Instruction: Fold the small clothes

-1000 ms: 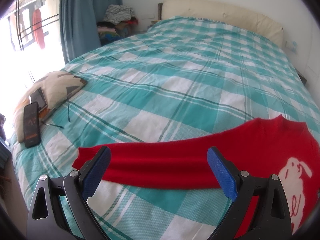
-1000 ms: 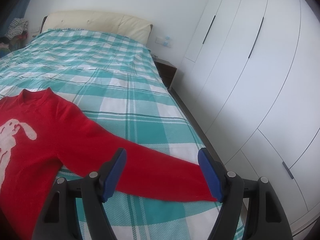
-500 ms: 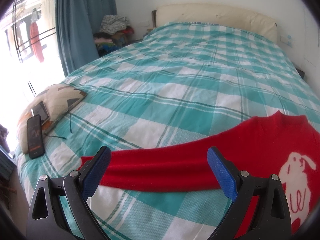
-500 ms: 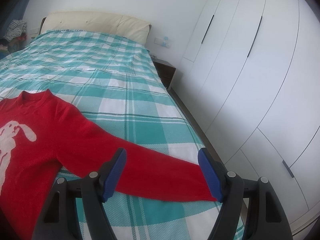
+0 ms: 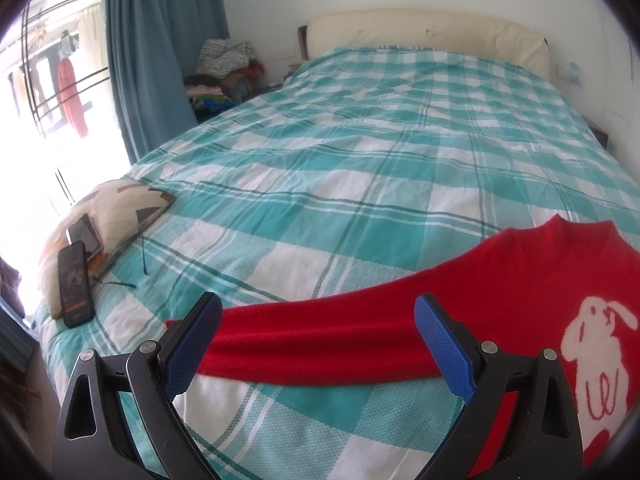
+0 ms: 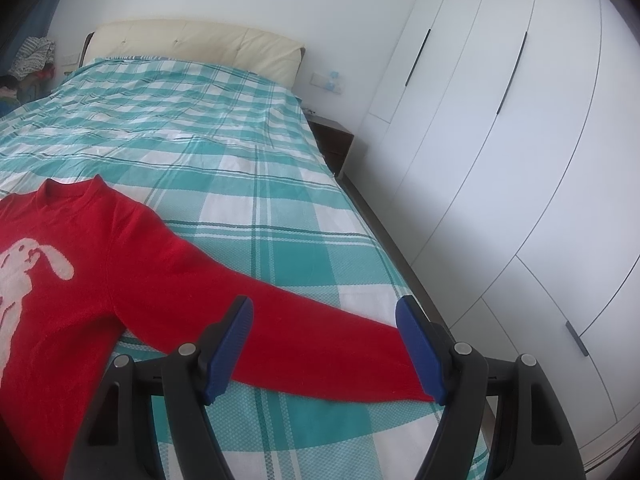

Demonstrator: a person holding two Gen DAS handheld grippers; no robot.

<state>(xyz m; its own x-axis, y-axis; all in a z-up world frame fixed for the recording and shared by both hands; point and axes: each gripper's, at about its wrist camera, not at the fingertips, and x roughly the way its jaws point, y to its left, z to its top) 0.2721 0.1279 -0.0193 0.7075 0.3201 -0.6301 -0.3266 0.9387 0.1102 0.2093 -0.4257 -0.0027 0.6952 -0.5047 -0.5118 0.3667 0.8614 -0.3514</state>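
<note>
A small red sweater (image 5: 520, 280) with a white rabbit on its chest lies flat on the bed, sleeves spread out to both sides. My left gripper (image 5: 318, 344) is open and empty, its blue pads either side of the left sleeve (image 5: 312, 336), a little above it. My right gripper (image 6: 326, 350) is open and empty, hovering over the right sleeve (image 6: 304, 340) near its cuff. The sweater body also shows in the right wrist view (image 6: 60, 264).
The bed (image 5: 360, 140) has a teal and white checked cover. A patterned cushion (image 5: 116, 208) with two phones (image 5: 74, 276) lies at its left edge. White wardrobe doors (image 6: 520, 160) and a dark nightstand (image 6: 332, 140) stand to the right. A clothes pile (image 5: 224, 64) sits by the curtain.
The left gripper has pulled back and tilted up slightly, so more of the bed and wall shows. The right gripper has hardly moved. Both stay open.
</note>
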